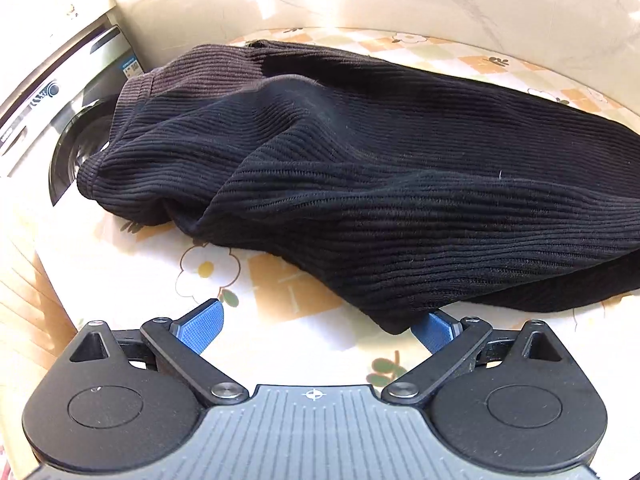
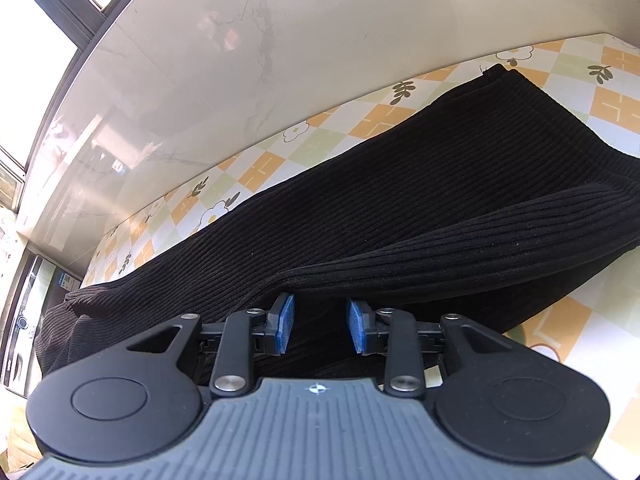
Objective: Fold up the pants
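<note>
Pants [image 1: 360, 184], soft ribbed knit, limp and bunched on the table [image 1: 120, 280]; left gripper [image 1: 320, 328] spread wide at the hem, right gripper [image 2: 320, 326] part-open over a fold, pinching nothing I can see.

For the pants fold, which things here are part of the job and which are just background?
Job:
pants
left gripper, open, at the near hem
right gripper, jaws apart over the fabric
tablecloth

Background:
washing machine
wall
window
</note>
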`<action>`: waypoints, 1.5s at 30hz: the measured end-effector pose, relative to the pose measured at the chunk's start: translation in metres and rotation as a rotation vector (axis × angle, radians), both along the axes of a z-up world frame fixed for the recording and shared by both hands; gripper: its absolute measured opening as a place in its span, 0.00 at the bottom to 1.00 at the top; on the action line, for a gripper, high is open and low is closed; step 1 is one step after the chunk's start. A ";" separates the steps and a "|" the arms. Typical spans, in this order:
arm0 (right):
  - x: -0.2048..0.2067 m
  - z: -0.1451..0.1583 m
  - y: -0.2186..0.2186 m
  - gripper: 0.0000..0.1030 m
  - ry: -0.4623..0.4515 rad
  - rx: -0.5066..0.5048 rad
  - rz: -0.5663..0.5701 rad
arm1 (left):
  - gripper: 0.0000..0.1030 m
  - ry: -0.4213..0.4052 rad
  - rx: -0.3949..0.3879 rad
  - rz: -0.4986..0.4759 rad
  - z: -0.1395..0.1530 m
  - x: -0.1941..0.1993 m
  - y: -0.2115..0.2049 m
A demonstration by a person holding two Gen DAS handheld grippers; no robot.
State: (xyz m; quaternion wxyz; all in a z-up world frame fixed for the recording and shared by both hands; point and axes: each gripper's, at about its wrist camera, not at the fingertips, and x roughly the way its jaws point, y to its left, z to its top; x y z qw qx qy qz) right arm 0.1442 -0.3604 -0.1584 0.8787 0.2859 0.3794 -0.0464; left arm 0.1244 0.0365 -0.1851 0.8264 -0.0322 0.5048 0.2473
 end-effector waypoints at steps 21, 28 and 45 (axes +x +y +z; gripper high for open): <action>-0.056 -0.002 -0.005 0.32 0.012 0.037 -0.007 | 0.10 -0.124 -0.030 -0.265 0.076 -0.028 0.012; -0.102 -0.016 -0.028 0.33 0.030 0.061 -0.106 | 0.10 -0.044 -0.110 -0.130 0.040 -0.035 0.014; -0.147 -0.007 -0.072 0.18 -0.069 0.106 -0.317 | 0.11 0.017 -0.114 0.042 0.016 -0.026 0.038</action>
